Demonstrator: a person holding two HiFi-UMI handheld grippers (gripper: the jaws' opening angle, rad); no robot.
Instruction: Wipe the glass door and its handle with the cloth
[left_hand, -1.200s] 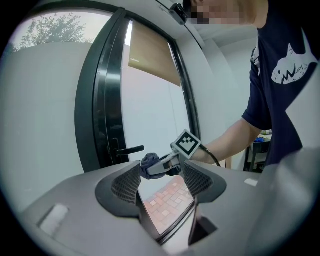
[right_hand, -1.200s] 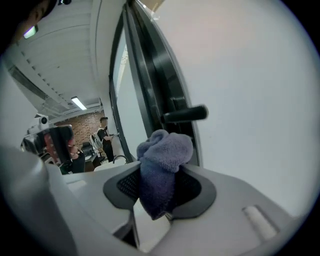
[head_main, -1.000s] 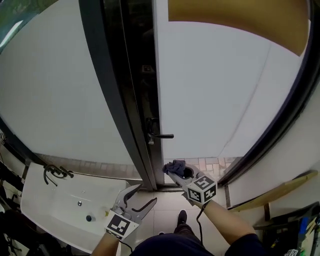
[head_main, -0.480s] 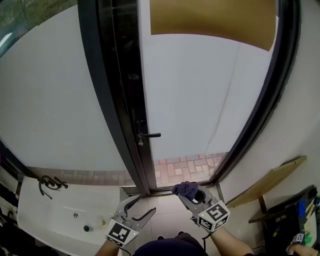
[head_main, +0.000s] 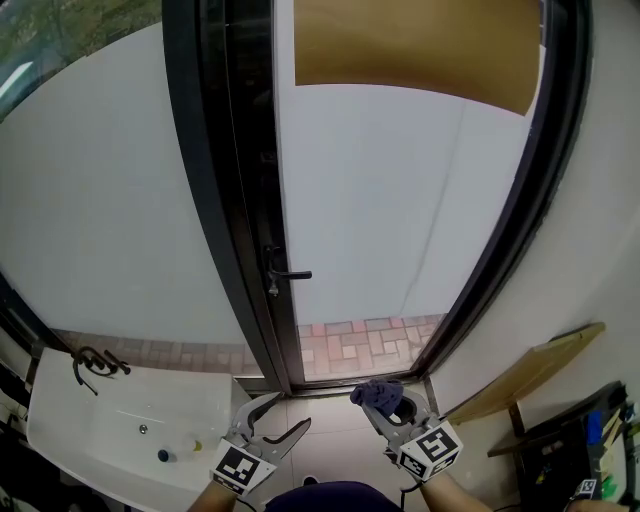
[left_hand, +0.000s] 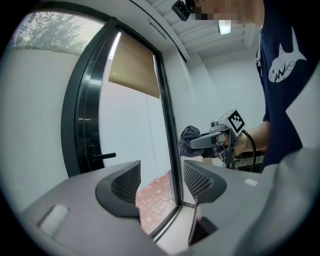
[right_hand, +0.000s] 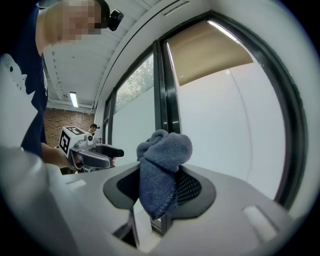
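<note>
The frosted glass door (head_main: 390, 190) fills the middle of the head view, set in a dark frame (head_main: 235, 200). Its black lever handle (head_main: 287, 274) sticks out at the left edge. My right gripper (head_main: 384, 404) is low in front of the door's foot, shut on a bunched blue-grey cloth (head_main: 375, 393) (right_hand: 162, 172). The cloth hangs clear of the glass. My left gripper (head_main: 277, 415) (left_hand: 161, 181) is open and holds nothing, low to the left of the right one. The handle (left_hand: 102, 156) also shows in the left gripper view.
A white washbasin (head_main: 130, 430) with a dark tap (head_main: 92, 362) stands at lower left. A tan roller blind (head_main: 410, 45) covers the door's top. Wooden boards (head_main: 530, 370) lean at the right wall. Brick paving (head_main: 360, 345) shows through the clear strip at the door's foot.
The head view has tilted up and the door now sits more centred. Both grippers have dropped lower in that view. The right one still holds the cloth; the left stays open.
</note>
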